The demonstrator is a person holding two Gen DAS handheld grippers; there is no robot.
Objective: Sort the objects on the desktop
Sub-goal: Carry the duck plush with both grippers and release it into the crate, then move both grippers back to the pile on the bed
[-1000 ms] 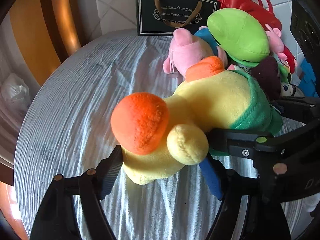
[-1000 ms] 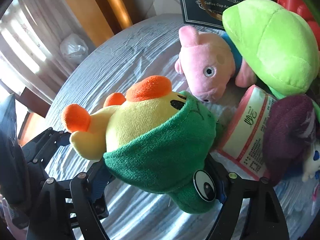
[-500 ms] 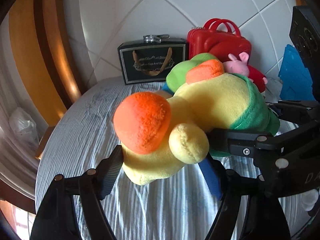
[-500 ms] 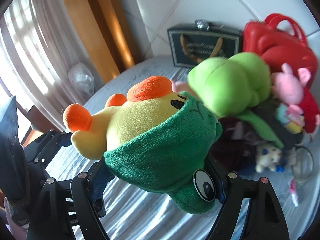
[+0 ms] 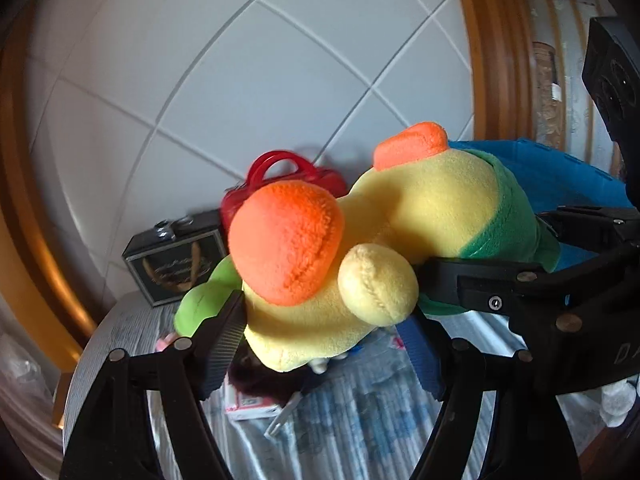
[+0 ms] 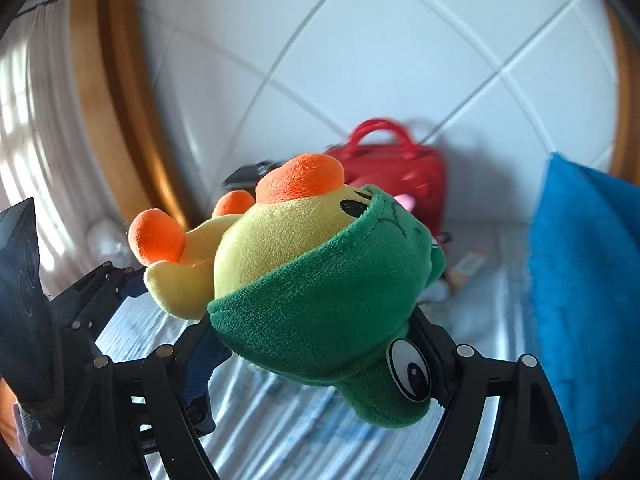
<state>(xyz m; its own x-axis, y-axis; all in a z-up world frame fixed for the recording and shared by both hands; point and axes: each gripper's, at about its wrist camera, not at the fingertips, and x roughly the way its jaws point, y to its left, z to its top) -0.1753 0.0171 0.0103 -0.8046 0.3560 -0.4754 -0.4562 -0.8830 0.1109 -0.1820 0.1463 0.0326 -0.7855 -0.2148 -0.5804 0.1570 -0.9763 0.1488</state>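
Striped cloth covers the table (image 5: 352,432) far below, a blue cushion (image 6: 588,280) stands at right, and above them the yellow-and-green plush toy (image 5: 420,216) hangs clamped between left gripper (image 5: 320,344) and right gripper (image 6: 316,356).

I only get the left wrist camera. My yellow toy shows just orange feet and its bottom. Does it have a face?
Observer: Yes. The right wrist view shows the yellow plush toy has a black stitched eye just beside its green hood.
Operator: Is anything on the hood?
Observer: A big round plastic eye, white with a black middle, low on the hood.
Operator: Where does the other gripper grab it?
Observer: The right gripper clamps the hood from both sides.
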